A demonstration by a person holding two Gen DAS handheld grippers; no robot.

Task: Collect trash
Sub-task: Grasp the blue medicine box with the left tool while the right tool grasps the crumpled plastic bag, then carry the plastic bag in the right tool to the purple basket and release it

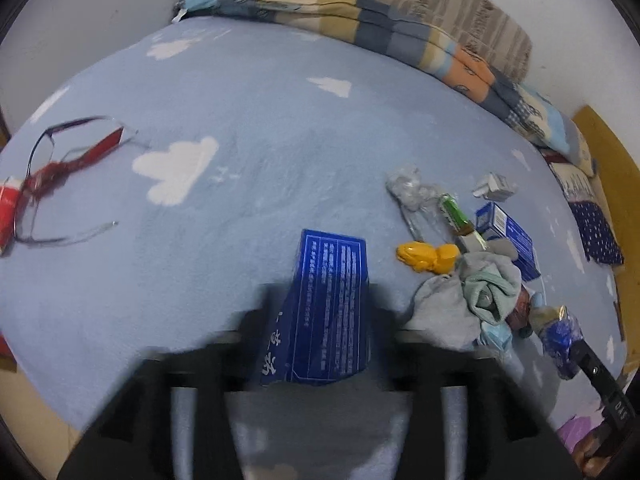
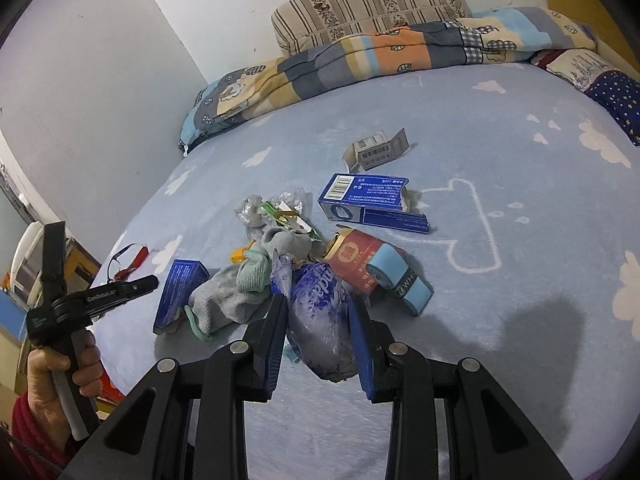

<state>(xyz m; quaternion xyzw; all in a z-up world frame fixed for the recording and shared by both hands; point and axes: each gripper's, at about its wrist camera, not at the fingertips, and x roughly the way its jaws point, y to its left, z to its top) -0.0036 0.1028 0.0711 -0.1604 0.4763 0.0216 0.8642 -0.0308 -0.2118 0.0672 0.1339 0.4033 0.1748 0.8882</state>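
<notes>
My left gripper (image 1: 320, 312) is shut on a dark blue carton (image 1: 326, 304) and holds it over the bed; the carton also shows in the right wrist view (image 2: 178, 294). My right gripper (image 2: 320, 320) is shut on a crumpled blue-and-silver wrapper (image 2: 322, 320), seen from the left wrist view at the right (image 1: 558, 334). A trash pile lies on the sheet: grey and green socks (image 2: 256, 280), a red carton (image 2: 356, 258), a light-blue roll (image 2: 400, 276), a long blue box (image 2: 370, 202), a small grey box (image 2: 376, 150), clear plastic (image 2: 276, 208) and a yellow piece (image 1: 426, 256).
The bed has a light-blue cloud sheet (image 2: 500, 184), with a folded quilt (image 2: 360, 56) and striped pillow (image 2: 368, 4) at the far end. Red-framed glasses (image 1: 60, 176) lie at the left. A white wall (image 2: 100, 80) runs along the bed's left side.
</notes>
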